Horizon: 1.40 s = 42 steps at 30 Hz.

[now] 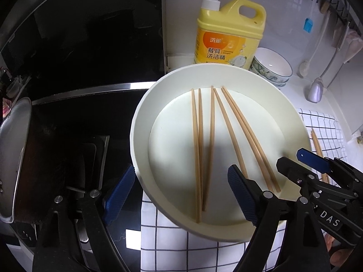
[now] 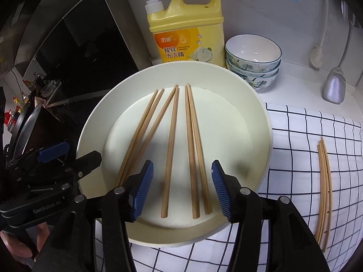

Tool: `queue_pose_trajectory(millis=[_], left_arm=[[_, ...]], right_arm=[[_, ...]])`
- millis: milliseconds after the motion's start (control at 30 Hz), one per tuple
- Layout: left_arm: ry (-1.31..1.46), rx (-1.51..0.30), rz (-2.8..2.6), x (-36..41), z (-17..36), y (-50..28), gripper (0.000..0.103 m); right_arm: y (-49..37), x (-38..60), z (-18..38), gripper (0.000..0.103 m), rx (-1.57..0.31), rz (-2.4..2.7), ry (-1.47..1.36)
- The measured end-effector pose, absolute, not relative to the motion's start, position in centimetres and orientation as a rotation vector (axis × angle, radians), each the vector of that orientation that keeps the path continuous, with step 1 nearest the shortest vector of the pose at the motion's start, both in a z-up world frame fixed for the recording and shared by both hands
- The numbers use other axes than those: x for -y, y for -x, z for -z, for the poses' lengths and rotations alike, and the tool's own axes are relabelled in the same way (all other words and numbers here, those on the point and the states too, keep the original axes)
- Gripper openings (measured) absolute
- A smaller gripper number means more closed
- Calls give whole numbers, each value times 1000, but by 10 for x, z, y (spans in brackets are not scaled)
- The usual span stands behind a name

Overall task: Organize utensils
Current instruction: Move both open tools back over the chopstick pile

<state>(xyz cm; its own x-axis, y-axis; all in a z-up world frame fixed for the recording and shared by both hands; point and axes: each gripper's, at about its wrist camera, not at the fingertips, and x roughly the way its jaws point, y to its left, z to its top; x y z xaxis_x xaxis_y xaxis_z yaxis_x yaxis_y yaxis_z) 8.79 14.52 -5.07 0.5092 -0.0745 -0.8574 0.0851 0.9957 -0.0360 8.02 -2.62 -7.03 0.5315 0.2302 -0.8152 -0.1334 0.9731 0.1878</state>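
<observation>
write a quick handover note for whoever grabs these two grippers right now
Left gripper: open, empty, over the near edge of the round white tray.
Right gripper: open, empty, above the tray.
Six wooden chopsticks in the tray, roughly in three pairs.
A bundle of loose wooden chopsticks lies on the white checked cloth, right of the tray.
Done, apparently: six in the tray. Left: probably the bundle on the cloth.

— Where's everything relative to the plate (image 2: 261, 122)?

— Six chopsticks (image 2: 171, 149) lie in it. Behind it stands the detergent bottle (image 2: 186, 29), with the stacked bowls (image 2: 253, 61) just right of that. The plate rests partly on a checked cloth (image 2: 295, 181).

— And to its right?

— More chopsticks (image 2: 324, 190) on the cloth, well apart from it.
</observation>
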Motion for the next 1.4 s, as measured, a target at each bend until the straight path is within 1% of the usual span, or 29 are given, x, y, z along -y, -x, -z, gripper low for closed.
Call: queue_pose_trajectory(millis=[200, 300, 733, 967, 1400], left_arm=[[-30, -1013, 122, -143, 42, -79, 85], [-35, -999, 138, -142, 37, -75, 87], [-57, -960, 242, -117, 23, -59, 87], [-53, -939, 272, -82, 16, -50, 88], [28, -963, 213, 12, 24, -24, 89]], right_arm=[[-69, 30, 64, 63, -969, -193, -125], [-63, 34, 62, 65, -963, -171, -139], [-28, 67, 49, 69, -926, -58, -173], [-12, 106, 45, 71, -917, -28, -178], [8, 209, 57, 71, -936, -93, -140]])
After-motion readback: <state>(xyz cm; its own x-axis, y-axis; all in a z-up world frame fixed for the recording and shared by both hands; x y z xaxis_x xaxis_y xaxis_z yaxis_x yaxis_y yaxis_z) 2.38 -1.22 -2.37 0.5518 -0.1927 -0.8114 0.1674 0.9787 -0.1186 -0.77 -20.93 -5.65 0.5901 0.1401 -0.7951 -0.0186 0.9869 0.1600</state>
